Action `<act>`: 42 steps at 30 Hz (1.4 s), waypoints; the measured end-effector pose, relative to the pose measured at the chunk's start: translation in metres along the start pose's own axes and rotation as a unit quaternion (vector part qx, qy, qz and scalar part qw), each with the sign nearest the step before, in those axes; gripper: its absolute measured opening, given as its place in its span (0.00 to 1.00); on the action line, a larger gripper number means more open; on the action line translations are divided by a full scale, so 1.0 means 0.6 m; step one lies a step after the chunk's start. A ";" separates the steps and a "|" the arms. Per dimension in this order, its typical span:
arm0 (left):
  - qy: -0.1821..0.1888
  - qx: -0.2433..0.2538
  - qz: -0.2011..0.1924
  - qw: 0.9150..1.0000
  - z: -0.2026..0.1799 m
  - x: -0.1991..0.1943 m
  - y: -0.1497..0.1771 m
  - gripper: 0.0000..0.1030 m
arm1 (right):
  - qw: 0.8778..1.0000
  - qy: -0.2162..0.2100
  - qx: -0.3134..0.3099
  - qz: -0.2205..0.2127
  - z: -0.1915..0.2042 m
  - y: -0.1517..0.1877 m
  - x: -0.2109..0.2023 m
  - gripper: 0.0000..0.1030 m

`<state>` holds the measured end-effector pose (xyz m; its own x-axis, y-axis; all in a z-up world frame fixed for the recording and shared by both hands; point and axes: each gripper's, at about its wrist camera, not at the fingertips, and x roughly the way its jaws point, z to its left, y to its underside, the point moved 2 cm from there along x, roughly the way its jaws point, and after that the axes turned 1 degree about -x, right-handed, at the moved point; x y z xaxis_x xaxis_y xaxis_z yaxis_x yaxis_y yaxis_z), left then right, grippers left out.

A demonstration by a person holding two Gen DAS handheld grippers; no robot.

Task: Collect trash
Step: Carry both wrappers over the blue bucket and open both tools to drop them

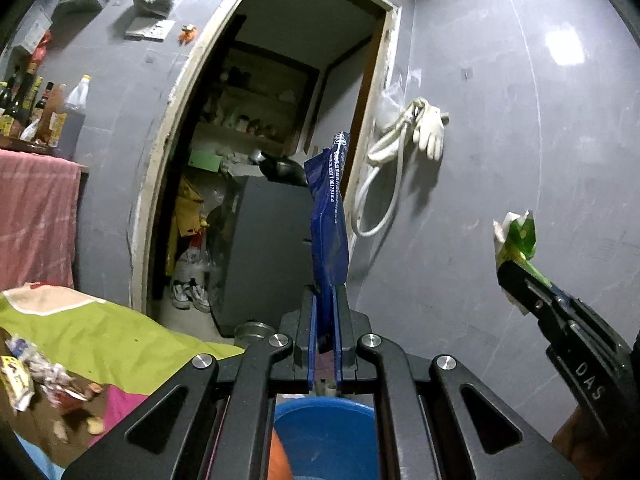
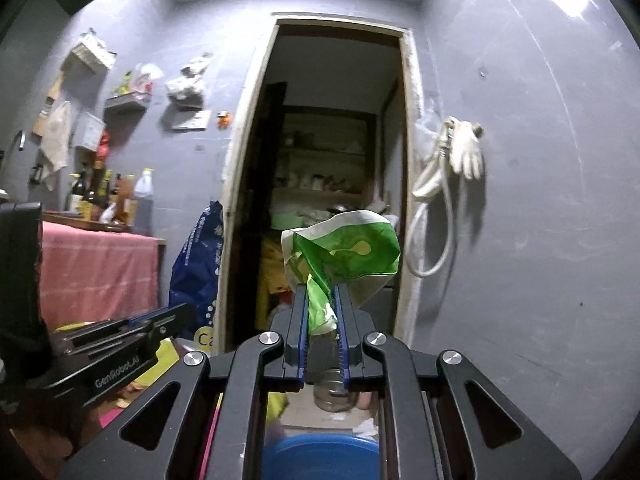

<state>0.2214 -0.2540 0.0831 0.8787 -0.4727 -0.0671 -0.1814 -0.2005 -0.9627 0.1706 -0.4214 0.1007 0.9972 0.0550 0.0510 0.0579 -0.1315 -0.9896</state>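
Note:
My left gripper (image 1: 325,296) is shut on a blue plastic wrapper (image 1: 329,216) that stands upright from the jaws; the wrapper also shows in the right wrist view (image 2: 198,268). My right gripper (image 2: 322,296) is shut on a crumpled green and white wrapper (image 2: 348,250); it also shows at the right of the left wrist view (image 1: 516,240). Both grippers are held up in the air above a blue basin (image 1: 324,432), seen also in the right wrist view (image 2: 320,456). More wrappers (image 1: 36,372) lie on the colourful table cloth at lower left.
A grey wall with an open doorway (image 1: 272,160) is ahead. A white glove and hose (image 1: 424,132) hang right of the door. Bottles (image 1: 40,112) stand on a counter with a pink cloth (image 1: 36,216) at left. A glass jar (image 2: 334,394) sits below.

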 end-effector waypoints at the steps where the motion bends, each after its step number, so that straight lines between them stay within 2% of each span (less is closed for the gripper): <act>1: -0.003 0.001 0.006 1.000 -0.001 0.013 0.007 0.05 | 1.000 0.004 0.004 0.006 -0.008 0.009 0.006 0.10; 6: -0.009 0.004 0.056 0.998 -0.002 0.069 0.048 0.05 | 0.998 0.015 0.041 0.047 -0.045 0.074 0.042 0.10; 12: -0.012 -0.013 0.130 0.991 0.005 0.126 0.104 0.05 | 0.991 0.013 0.079 0.105 -0.063 0.142 0.081 0.11; 15: -0.013 -0.013 0.160 0.987 0.007 0.146 0.130 0.05 | 0.987 0.012 0.093 0.131 -0.070 0.170 0.095 0.12; 21: -0.005 -0.036 0.235 0.971 0.025 0.192 0.172 0.06 | 0.976 0.010 0.125 0.180 -0.089 0.220 0.119 0.17; 23: 0.000 -0.043 0.254 0.966 0.029 0.196 0.183 0.09 | 0.973 0.009 0.131 0.190 -0.092 0.227 0.124 0.18; 25: 0.003 -0.050 0.263 0.964 0.033 0.196 0.189 0.20 | 0.971 0.009 0.138 0.196 -0.096 0.231 0.122 0.25; 30: 0.009 -0.066 0.254 0.965 0.046 0.175 0.171 0.23 | 0.973 0.011 0.134 0.186 -0.092 0.210 0.108 0.27; 32: 0.009 -0.073 0.240 0.968 0.053 0.156 0.149 0.28 | 0.976 0.009 0.128 0.174 -0.087 0.190 0.100 0.32; 34: 0.007 -0.078 0.216 0.973 0.065 0.129 0.119 0.40 | 0.980 0.006 0.123 0.156 -0.078 0.166 0.090 0.48; 36: 0.002 -0.078 0.192 0.978 0.073 0.102 0.089 0.44 | 0.984 0.000 0.118 0.136 -0.064 0.140 0.080 0.50; 38: -0.006 -0.069 0.169 0.983 0.087 0.070 0.058 0.51 | 0.986 -0.004 0.113 0.121 -0.051 0.119 0.074 0.55; 40: -0.017 -0.060 0.141 0.988 0.105 0.035 0.029 0.66 | 0.989 -0.014 0.111 0.096 -0.030 0.089 0.062 0.72; 42: -0.032 -0.047 0.115 0.992 0.124 -0.001 0.005 0.72 | 0.991 -0.025 0.108 0.073 -0.005 0.062 0.052 0.77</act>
<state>0.2531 -0.1907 0.0606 0.8353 -0.4597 -0.3015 -0.4176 -0.1738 -0.8918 0.2043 -0.4277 0.0661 0.9903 0.1000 -0.0960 -0.1035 0.0726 -0.9920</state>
